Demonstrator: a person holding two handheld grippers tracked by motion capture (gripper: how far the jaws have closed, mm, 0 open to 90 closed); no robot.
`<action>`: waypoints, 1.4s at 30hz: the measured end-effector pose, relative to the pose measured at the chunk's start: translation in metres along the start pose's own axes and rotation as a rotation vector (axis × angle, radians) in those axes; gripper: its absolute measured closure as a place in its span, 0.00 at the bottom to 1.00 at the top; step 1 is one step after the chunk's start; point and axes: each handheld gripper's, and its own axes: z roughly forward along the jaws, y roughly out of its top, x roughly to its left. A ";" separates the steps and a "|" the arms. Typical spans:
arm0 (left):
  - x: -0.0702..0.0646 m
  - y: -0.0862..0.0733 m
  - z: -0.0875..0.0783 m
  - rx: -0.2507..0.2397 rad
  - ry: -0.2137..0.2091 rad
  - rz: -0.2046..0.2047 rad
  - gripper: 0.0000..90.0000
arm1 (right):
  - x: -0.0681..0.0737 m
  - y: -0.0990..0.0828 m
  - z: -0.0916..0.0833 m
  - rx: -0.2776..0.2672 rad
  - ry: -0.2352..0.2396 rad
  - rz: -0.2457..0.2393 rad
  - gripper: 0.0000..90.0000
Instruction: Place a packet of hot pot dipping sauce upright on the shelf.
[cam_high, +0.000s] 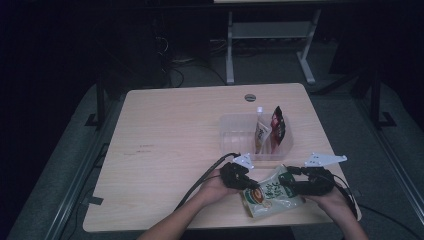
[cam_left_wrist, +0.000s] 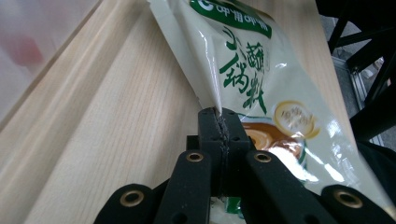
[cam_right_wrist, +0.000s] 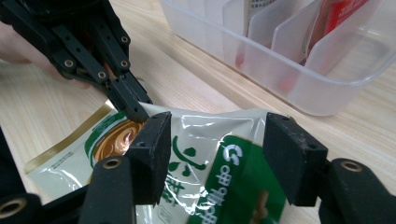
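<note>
We find the left claw (cam_left_wrist: 219, 122) pinched shut on the edge of the green-and-cream pouch (cam_high: 267, 196) lying on the bench (cam_high: 165, 140) near the clear bin (cam_high: 235, 135), apparently steadying it, while the right claw (cam_right_wrist: 212, 158) straddles its other end, jaws apart.

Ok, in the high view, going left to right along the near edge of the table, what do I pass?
Left tongs → green-and-white food pouch → right tongs, at the pouch's far right corner.
</note>
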 end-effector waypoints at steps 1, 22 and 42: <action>0.000 0.000 -0.003 0.000 -0.001 0.004 1.00 | 0.000 0.000 -0.001 -0.002 0.003 -0.004 0.45; -0.008 -0.041 -0.111 -0.061 0.040 -0.011 1.00 | 0.016 0.016 0.015 0.010 0.148 -0.036 0.40; -0.017 -0.099 -0.182 -0.132 0.098 -0.059 1.00 | 0.052 0.078 0.101 0.045 0.468 -0.098 0.44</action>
